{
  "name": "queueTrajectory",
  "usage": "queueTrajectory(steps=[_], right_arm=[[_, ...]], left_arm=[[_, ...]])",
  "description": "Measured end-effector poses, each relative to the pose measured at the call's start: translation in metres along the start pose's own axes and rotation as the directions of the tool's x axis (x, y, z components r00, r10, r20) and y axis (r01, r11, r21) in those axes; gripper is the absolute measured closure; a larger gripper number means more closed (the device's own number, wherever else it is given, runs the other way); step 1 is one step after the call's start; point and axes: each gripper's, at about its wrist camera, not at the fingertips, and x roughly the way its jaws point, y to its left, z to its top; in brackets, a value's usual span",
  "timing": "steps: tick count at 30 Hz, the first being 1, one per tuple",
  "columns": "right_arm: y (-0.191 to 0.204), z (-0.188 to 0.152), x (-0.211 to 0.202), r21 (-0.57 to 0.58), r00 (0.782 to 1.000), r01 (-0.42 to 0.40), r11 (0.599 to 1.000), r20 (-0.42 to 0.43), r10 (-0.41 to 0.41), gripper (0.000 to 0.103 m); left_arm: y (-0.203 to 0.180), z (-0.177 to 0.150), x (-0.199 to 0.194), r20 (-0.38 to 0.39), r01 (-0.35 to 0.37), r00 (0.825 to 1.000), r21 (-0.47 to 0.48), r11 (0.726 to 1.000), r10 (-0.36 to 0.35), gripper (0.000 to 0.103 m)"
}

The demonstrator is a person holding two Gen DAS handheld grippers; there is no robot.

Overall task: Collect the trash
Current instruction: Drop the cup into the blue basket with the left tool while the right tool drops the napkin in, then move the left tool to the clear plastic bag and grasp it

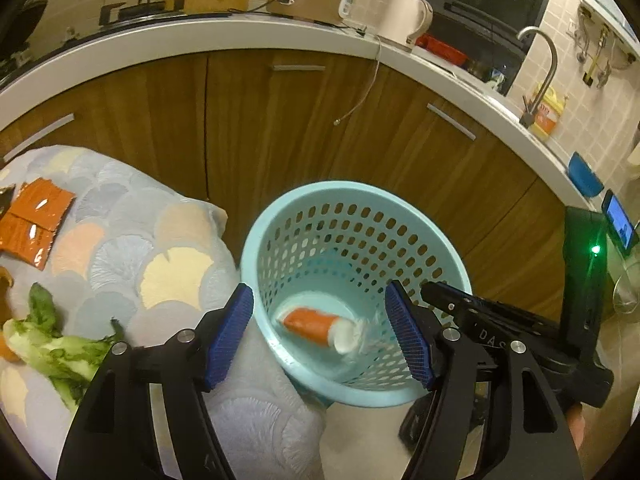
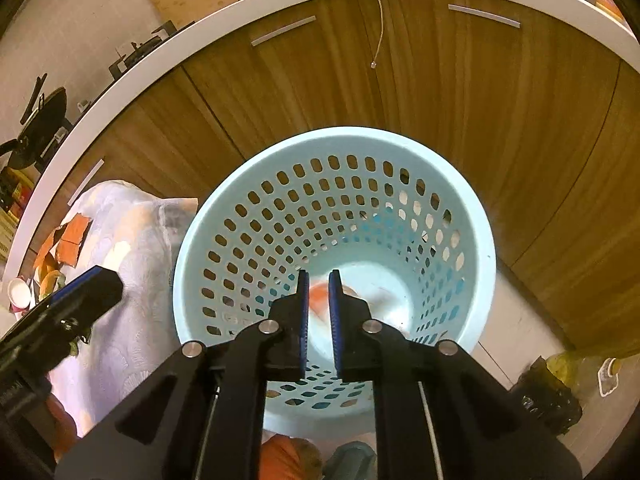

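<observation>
A light blue perforated trash basket (image 1: pixel 280 220) stands on the floor by the wooden cabinets; it also shows in the right wrist view (image 2: pixel 256 184). An orange and white paper cup (image 1: pixel 320 326) lies on its side at the basket's bottom, blurred; it shows as an orange blur in the right wrist view (image 2: pixel 322 294). My left gripper (image 1: pixel 320 336) is open and empty above the basket's near rim. My right gripper (image 2: pixel 319 316) hovers over the basket mouth with its jaws nearly closed and nothing between them. Orange wrappers (image 1: pixel 34 216) and leafy greens (image 1: pixel 60 348) lie on the patterned cloth (image 1: pixel 160 248).
Wooden cabinet doors (image 1: pixel 280 128) and a white counter edge (image 1: pixel 200 34) stand behind the basket. A dangling cable (image 1: pixel 360 100) hangs from the counter. A dark bag and a bottle (image 2: pixel 560 392) sit on the floor at right. A white cup (image 2: pixel 18 292) sits at the far left.
</observation>
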Motion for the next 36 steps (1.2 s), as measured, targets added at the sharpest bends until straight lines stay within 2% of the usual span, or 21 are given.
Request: queueTrajectory(steps=[3,7,12,14,16,18,22,26,28,31,36], right_arm=[[0.005,0.001,-0.009,-0.012,1.0,-0.009,1.0,0.028,0.009,0.079],[0.025,0.001,-0.03,-0.054,0.996,-0.039,0.998,0.075,0.043,0.078],[0.063,-0.003,-0.054,-0.144,0.983,-0.102,0.984,0.135,0.122,0.077],[0.083,-0.007,-0.06,-0.187,0.977,-0.123,0.975,0.148,0.151,0.074],[0.104,-0.011,-0.065,-0.227,0.972,-0.142,0.964,0.152,0.179,0.062],[0.123,-0.017,-0.068,-0.268,0.967,-0.152,0.951,0.158,0.199,0.056],[0.162,-0.03,-0.07,-0.342,0.964,-0.158,0.926,0.152,0.22,0.056],[0.195,-0.043,-0.068,-0.406,0.964,-0.161,0.899,0.129,0.231,0.056],[0.209,-0.05,-0.065,-0.435,0.965,-0.163,0.886,0.116,0.234,0.056],[0.225,-0.059,-0.06,-0.462,0.967,-0.166,0.871,0.095,0.235,0.056],[0.24,-0.071,-0.052,-0.495,0.972,-0.162,0.854,0.07,0.225,0.056]], left_arm=[[0.004,-0.004,-0.016,0.033,-0.002,0.999,-0.005,1.0,0.002,0.036],[0.007,-0.007,-0.044,0.087,0.003,0.996,-0.021,1.0,-0.001,0.036],[0.017,-0.012,-0.093,0.179,-0.034,0.983,-0.036,0.999,0.04,0.036],[0.025,-0.016,-0.118,0.22,-0.063,0.973,-0.049,0.997,0.072,0.036],[0.037,-0.021,-0.146,0.258,-0.092,0.96,-0.075,0.993,0.108,0.036],[0.049,-0.027,-0.169,0.287,-0.117,0.947,-0.105,0.988,0.143,0.036],[0.078,-0.041,-0.212,0.323,-0.19,0.915,-0.186,0.964,0.243,0.036],[0.115,-0.063,-0.249,0.316,-0.285,0.874,-0.279,0.917,0.369,0.034],[0.135,-0.076,-0.266,0.301,-0.328,0.852,-0.332,0.884,0.429,0.031],[0.17,-0.098,-0.287,0.255,-0.372,0.828,-0.416,0.83,0.499,0.027],[0.218,-0.128,-0.299,0.194,-0.374,0.817,-0.539,0.755,0.543,0.022]])
